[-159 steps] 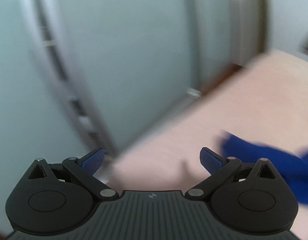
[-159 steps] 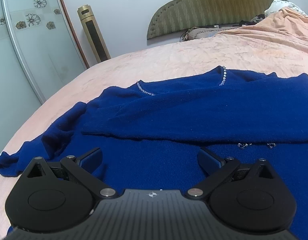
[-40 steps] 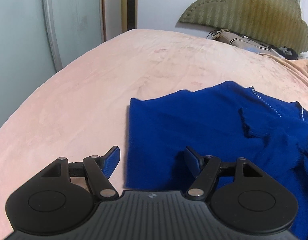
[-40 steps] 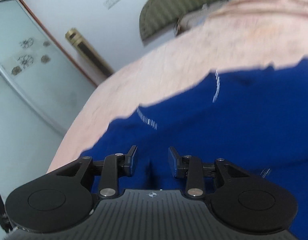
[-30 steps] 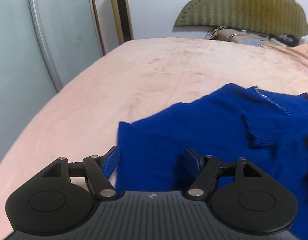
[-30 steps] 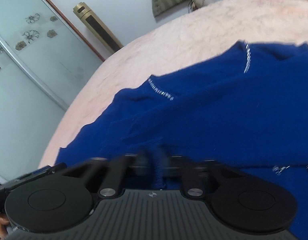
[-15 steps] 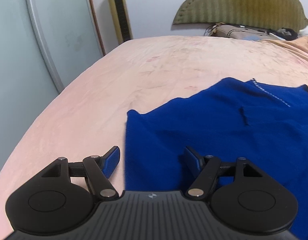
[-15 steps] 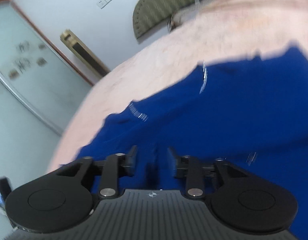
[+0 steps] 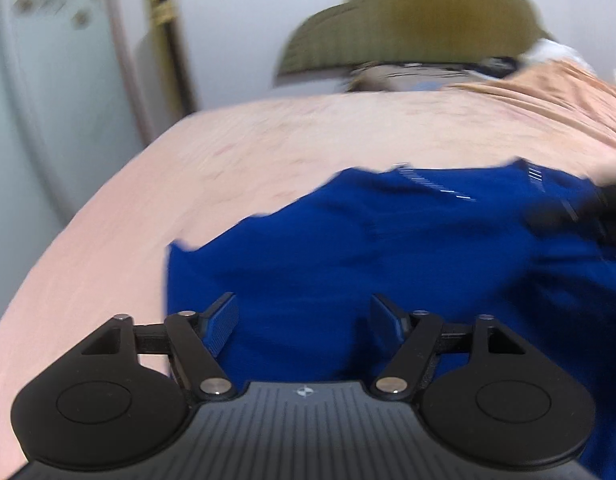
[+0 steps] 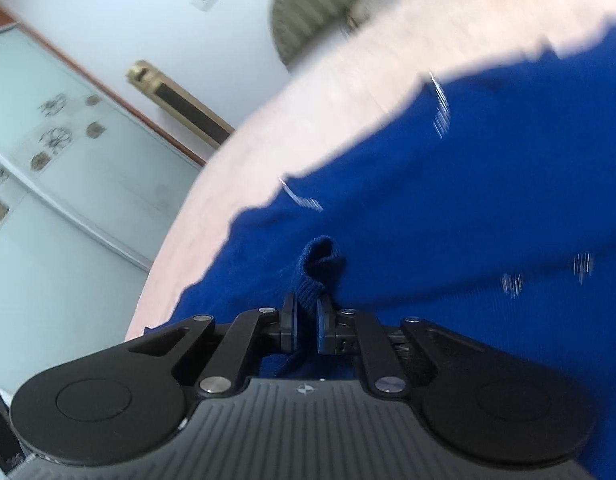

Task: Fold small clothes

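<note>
1. The bed (image 9: 308,136), under a peach-pink cover, filled most of both views and carried the garment; its surface ran from the 9 o'clock edge of the left wrist view up to the far end at 12 o'clock.
2. The blue sweater (image 9: 388,256) lay spread on that cover, reaching from the middle of the left wrist view out to 3 o'clock, with a line of pale sparkling trim near its far edge at about 1 o'clock. In the right wrist view it (image 10: 468,208) covered the frame from centre to 3 o'clock.
3. The olive headboard (image 9: 412,28) stood at 12 o'clock beyond the bed, badly blurred.
4. A glass-panelled wardrobe door (image 10: 47,184) with flower motifs occupied 9 to 10 o'clock in the right wrist view.
5. A slim gold-coloured tower (image 9: 167,44) stood upright against the wall at 11 o'clock, beside the wardrobe.
6. The left gripper (image 9: 303,320) hung over the sweater's near left part with its jaws spread wide and nothing between them.
7. The right gripper (image 10: 306,320) was clenched on a ribbed fold of the sweater, which bunched up just past its fingertips toward 12 o'clock.
</note>
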Tool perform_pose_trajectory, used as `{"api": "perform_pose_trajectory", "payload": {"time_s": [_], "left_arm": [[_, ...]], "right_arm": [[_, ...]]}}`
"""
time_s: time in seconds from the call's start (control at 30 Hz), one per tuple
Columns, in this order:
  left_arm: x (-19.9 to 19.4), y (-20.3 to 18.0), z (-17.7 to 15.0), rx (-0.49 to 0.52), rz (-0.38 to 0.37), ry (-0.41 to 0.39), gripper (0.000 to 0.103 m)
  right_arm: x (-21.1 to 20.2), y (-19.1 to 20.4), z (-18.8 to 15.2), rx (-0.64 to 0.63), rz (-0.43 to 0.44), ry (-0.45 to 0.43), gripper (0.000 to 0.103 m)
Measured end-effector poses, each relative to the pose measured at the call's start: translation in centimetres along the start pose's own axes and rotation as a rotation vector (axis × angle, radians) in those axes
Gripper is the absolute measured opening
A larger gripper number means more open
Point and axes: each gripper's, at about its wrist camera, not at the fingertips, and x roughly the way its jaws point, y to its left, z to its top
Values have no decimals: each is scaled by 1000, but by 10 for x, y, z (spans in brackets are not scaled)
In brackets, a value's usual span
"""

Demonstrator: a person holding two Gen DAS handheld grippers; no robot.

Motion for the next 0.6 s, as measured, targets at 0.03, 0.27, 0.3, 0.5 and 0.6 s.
{"api": "perform_pose_trajectory", "payload": {"time_s": [0.03,0.27,0.3,0.5,0.6], "left_arm": [[-2,-8,-1,39,-11,-20,78],[13,-63,-11,332,196,-169,80],[19,-60,-9,323,225,-169,80],[48,-17,17,113,243,-55,80],[52,-5,25,56,246,-41,80]], "right_arm": [[-2,8,5,-31,2,-13,13],[-10,58,43,-143,87,-56,13],[-14,63,47,-157,123,-78,13],[-37,49,73,-147,89,-181,13],[-49,22,84,-99,37,-227,13]]}}
